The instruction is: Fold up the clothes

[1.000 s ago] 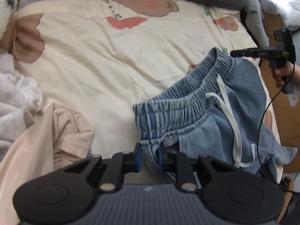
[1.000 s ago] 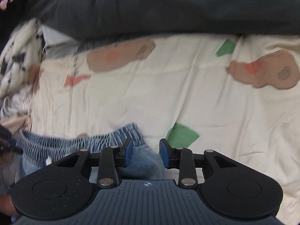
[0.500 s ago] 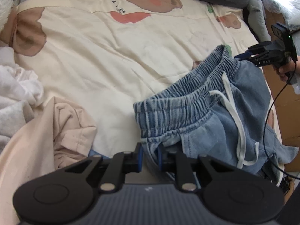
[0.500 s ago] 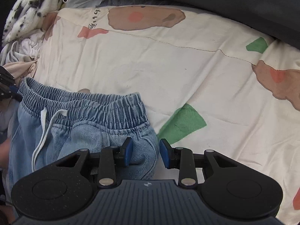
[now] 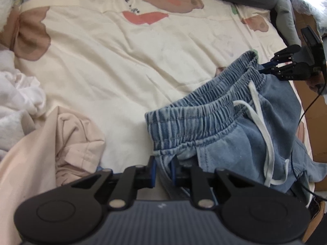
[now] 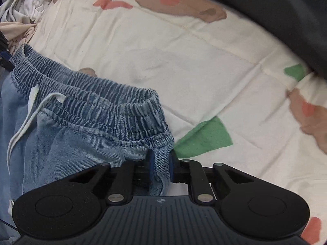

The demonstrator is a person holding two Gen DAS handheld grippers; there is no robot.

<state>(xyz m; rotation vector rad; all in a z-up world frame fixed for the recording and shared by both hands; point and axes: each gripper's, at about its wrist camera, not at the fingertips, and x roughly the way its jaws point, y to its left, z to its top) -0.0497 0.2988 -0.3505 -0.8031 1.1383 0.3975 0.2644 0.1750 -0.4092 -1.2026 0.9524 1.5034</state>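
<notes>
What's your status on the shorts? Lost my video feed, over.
Left gripper clamped on one waistband end of the denim shorts. Right gripper just closed on the other end. Beige garment lies beside, not blocking.

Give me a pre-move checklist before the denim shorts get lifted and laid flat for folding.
1. Left tongs shut on the denim shorts at one waistband end: ok.
2. Right tongs shut on the other end; jaws have just been closing, fabric between the pads: ok.
3. Waistband stretched straight between both grips: not ok, it sags and bunches.
4. White drawstring clear of both tongs: ok.
5. Bare bedsheet beyond the shorts for laying flat: ok.
6. Legs of the shorts untangled: cannot tell, hidden below.
</notes>
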